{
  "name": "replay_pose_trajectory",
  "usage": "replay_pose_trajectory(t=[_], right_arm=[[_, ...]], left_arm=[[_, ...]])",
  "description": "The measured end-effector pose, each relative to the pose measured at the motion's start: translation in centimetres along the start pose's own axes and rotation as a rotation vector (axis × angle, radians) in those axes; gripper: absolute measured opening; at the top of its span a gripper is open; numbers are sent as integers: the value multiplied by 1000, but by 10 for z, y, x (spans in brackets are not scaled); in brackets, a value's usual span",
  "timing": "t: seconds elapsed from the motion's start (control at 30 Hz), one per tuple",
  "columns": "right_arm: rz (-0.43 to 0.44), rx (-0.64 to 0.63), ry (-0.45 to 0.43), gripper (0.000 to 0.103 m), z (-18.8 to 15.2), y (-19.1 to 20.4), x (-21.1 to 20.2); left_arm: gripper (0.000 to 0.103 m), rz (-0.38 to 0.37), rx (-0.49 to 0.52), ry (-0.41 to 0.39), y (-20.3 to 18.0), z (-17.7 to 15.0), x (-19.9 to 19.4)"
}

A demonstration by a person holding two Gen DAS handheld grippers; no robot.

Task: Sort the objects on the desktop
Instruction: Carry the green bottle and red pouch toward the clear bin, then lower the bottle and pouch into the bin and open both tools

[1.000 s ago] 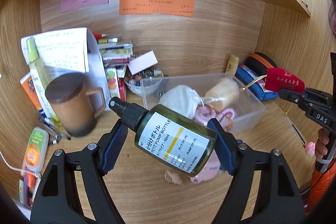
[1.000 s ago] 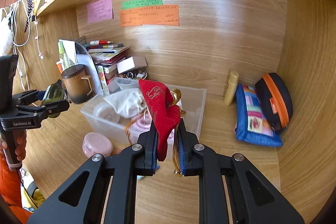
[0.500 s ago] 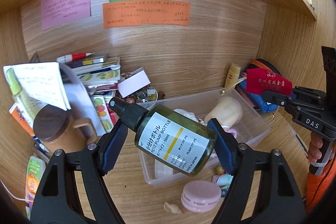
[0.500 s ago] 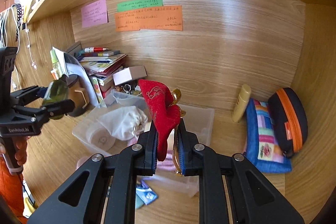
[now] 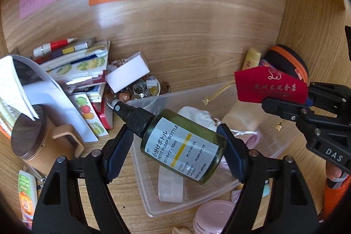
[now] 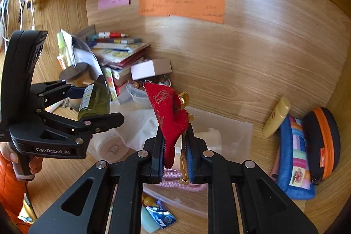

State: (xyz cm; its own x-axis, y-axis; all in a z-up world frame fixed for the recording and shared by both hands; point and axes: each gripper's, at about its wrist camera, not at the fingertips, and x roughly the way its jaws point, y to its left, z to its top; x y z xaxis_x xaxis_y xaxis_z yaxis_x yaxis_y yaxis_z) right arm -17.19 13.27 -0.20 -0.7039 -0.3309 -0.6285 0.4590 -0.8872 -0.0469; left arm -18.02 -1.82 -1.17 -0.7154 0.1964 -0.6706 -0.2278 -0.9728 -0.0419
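Note:
My left gripper is shut on a green pump bottle with a black cap and white label, held tilted above the clear plastic bin. It also shows in the right wrist view. My right gripper is shut on a red velvet pouch with gold cord, held above the bin's right side; the pouch shows in the left wrist view. The bin holds a white cloth bag, a tape roll and pink cord.
A brown lidded mug, a stack of books, a white box and a small bowl of trinkets stand at the back left. A cream tube, a blue pouch and a black-orange case lie right. A pink jar sits in front.
Both grippers have moved forward and up over the bin, each keeping its hold. The bin now lies directly below the bottle and the pouch.

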Motion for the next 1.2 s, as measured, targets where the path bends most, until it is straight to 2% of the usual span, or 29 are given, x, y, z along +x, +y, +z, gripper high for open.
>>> replay_pose_trajectory(t=[0.4, 0.83, 0.97, 1.07, 1.13, 1.2], right_arm=[[-7, -41, 74, 14, 4, 6, 33], [-9, -51, 115, 15, 1, 5, 47], [-21, -53, 120, 22, 1, 5, 47], [-30, -47, 109, 34, 2, 2, 43], [-37, -46, 90, 45, 3, 2, 38], [-42, -48, 78, 47, 4, 2, 34]], left_arm=[[78, -19, -1, 72, 0, 0, 35], [79, -19, 54, 102, -10, -4, 47], [79, -16, 58, 103, -10, -3, 46], [79, -19, 54, 106, -8, -3, 45], [79, -19, 55, 104, -8, -2, 44], [80, -18, 60, 101, -8, -1, 41]])
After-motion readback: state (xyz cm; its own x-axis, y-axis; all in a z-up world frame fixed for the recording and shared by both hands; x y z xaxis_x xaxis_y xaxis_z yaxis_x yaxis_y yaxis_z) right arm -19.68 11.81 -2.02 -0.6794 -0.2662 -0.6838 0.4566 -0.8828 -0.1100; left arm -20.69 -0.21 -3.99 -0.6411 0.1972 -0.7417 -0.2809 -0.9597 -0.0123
